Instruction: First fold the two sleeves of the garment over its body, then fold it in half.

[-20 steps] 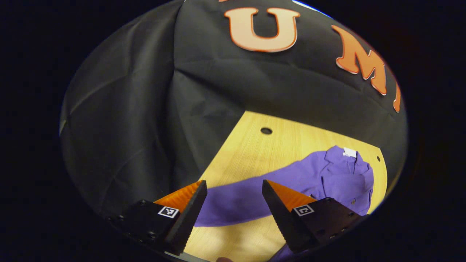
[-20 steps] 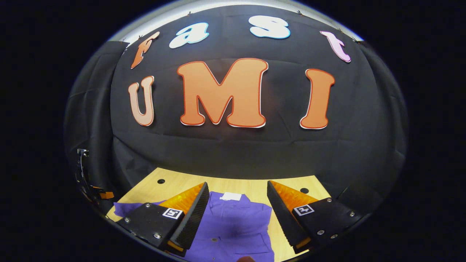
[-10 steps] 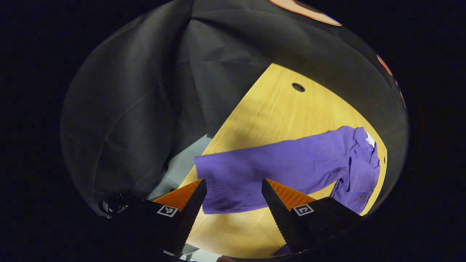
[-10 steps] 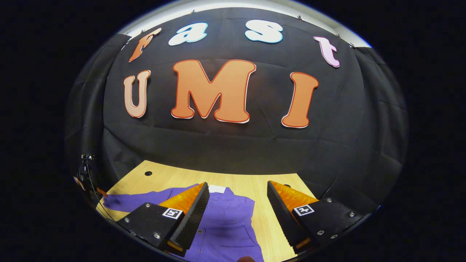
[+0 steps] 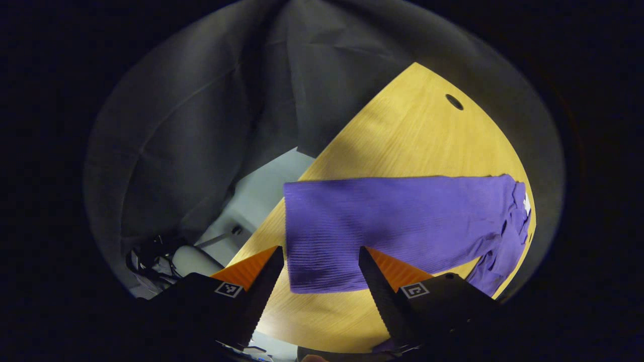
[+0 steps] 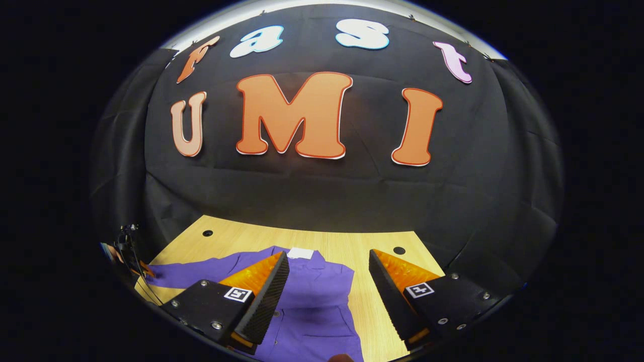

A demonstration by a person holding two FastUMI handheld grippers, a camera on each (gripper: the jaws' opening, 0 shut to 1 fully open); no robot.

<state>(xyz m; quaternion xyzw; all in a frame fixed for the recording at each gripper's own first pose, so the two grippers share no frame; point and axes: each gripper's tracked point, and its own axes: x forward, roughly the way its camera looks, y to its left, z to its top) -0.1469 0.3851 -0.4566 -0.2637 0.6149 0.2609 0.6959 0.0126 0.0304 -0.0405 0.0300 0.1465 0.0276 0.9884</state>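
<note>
A purple buttoned garment point(image 6: 317, 301) lies flat on the wooden table point(image 6: 382, 241), collar with a white tag point(image 6: 300, 253) toward the wall. One sleeve point(image 5: 382, 221) stretches out to the table's side edge, its cuff point(image 5: 312, 266) near me in the left gripper view. My left gripper point(image 5: 320, 261) hovers open just over that cuff, with nothing between its fingers. In the right gripper view, the same sleeve point(image 6: 201, 274) runs off to the left. My right gripper point(image 6: 328, 279) stands open above the garment's body, holding nothing.
The table has round holes point(image 5: 454, 101) point(image 6: 399, 250) near its far corners. Past the table's side edge lie a pale floor point(image 5: 251, 196) and some cables and gear point(image 5: 156, 251). Black cloth walls the booth on the far side.
My left gripper has tipped down and closed in on the sleeve's cuff, which now looks larger and sits between the fingers. The right gripper has drifted only slightly.
</note>
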